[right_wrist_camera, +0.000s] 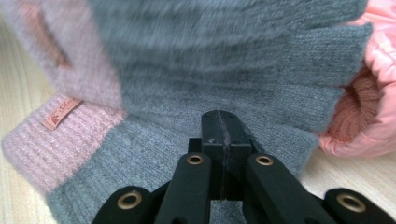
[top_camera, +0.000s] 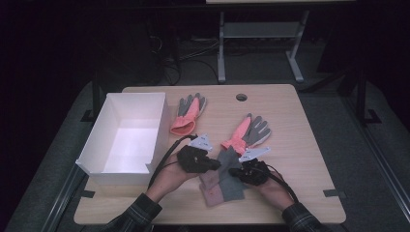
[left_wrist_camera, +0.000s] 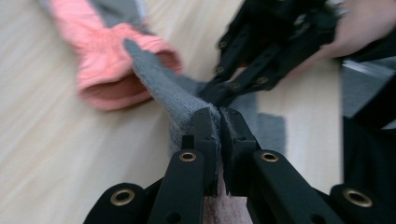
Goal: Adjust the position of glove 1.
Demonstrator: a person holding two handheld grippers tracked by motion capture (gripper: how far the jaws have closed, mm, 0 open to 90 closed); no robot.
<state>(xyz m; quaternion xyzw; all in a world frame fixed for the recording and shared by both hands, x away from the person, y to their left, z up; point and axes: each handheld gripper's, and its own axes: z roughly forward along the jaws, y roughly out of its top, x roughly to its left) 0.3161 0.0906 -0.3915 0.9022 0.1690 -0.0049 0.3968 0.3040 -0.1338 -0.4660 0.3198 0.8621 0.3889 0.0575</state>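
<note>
My white box (top_camera: 126, 137) stands open and empty at the table's left, well apart from the action. I've got both claws clamped tight on the grey-and-pink knit glove (top_camera: 223, 180) near the front edge, left gripper (left_wrist_camera: 218, 122) pinching a raised fold, right gripper (right_wrist_camera: 223, 126) biting the grey cuff. Pull unevenly and the thin fold could slip free, or drag the orange glove (left_wrist_camera: 109, 70) touching it.

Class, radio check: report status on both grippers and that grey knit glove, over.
Left gripper shut on grey knit glove. Right gripper shut on it too. Orange glove touching its far end; white box sits left.
</note>
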